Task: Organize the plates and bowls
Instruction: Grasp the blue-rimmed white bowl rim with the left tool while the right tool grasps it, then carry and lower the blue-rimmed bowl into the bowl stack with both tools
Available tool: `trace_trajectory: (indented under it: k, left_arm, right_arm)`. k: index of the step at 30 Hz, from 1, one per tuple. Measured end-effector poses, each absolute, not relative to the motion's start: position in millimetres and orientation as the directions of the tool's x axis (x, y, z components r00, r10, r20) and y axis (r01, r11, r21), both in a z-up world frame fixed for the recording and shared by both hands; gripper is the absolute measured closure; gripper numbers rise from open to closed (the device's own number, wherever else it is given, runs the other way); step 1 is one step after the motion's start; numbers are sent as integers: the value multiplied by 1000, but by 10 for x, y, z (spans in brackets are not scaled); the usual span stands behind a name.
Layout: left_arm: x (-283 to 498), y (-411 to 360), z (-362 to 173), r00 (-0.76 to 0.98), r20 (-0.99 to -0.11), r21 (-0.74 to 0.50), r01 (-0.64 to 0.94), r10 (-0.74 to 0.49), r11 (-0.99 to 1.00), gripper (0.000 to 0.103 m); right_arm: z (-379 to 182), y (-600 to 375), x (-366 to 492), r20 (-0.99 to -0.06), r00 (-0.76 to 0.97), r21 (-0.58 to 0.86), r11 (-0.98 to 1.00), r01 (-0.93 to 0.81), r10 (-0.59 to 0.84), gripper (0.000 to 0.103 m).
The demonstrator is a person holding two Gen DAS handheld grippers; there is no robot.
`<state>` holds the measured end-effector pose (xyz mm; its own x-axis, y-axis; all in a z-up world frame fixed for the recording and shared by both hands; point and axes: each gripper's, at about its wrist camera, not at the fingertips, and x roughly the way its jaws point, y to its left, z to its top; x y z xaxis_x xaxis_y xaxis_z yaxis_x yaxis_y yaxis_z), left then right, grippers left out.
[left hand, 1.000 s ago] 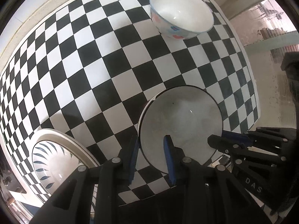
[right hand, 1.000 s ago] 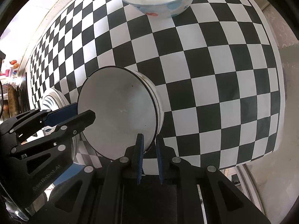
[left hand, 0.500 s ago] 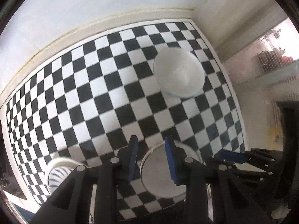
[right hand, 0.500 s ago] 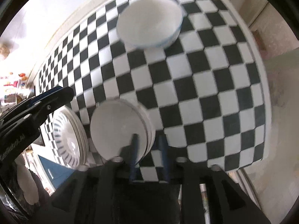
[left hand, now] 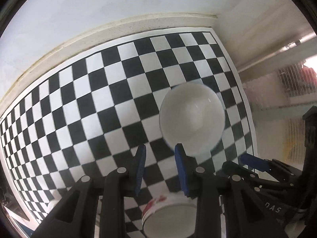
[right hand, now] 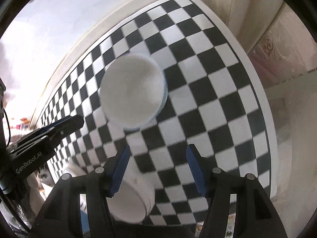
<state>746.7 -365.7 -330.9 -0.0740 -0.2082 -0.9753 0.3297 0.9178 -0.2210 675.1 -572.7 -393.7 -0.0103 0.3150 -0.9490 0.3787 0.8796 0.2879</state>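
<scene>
A white bowl with a blue rim (left hand: 192, 119) (right hand: 132, 93) stands alone on the checkered tabletop (left hand: 79, 109), just beyond both grippers. My left gripper (left hand: 160, 168) hovers at its near edge, jaws drawn close with only cloth showing in the narrow gap. To its right, my right gripper (right hand: 157, 168) is opening, with nothing between its pads. The stack of white bowls (right hand: 132, 204) (left hand: 168, 218) rests on the table below and behind the fingers, free of both grippers. Each view shows the other gripper at its side: the right gripper (left hand: 247, 162) and the left gripper (right hand: 59, 127).
A pale wall runs along the far side of the table. The table's right edge (right hand: 263, 119) drops off to a beige floor. A blurred patterned plate (right hand: 43, 176) lies at the near left, partly hidden by the left gripper.
Both grippers have left the stacked bowls and moved toward the far white bowl, which now sits nearer the middle of each view. The right jaws let go of the stack's rim and spread apart.
</scene>
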Motion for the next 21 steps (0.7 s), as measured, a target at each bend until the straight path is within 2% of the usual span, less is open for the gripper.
trace_trajectory:
  k: [12, 15, 16, 17, 21]
  left_arm:
    - [7769, -3937, -3957, -236, -945, -292, 303, -226, 907, 75]
    - [7784, -3970, -4047, -242, -943, -299, 304, -230, 905, 76]
    - [7777, -3967, -4049, -241, -942, -303, 307, -235, 902, 76]
    - [7778, -3952, -4050, -238, -940, -312, 311, -244, 898, 76]
    - [7744, -3906, -4022, -227, -943, -307, 319, -242, 897, 78]
  right_arm:
    - [-4498, -5856, 7178, -932, -30, 309, 833, 459, 362, 44]
    - [-4601, -5847, 7242, -925, -43, 317, 828, 462, 378, 65]
    - [-4624, -5847, 7254, -925, -47, 315, 827, 465, 378, 78]
    - [-4645, -5838, 7267, -925, -52, 312, 829, 463, 377, 85]
    - [-4630, -5831, 7262, -935, -67, 283, 849, 447, 347, 92]
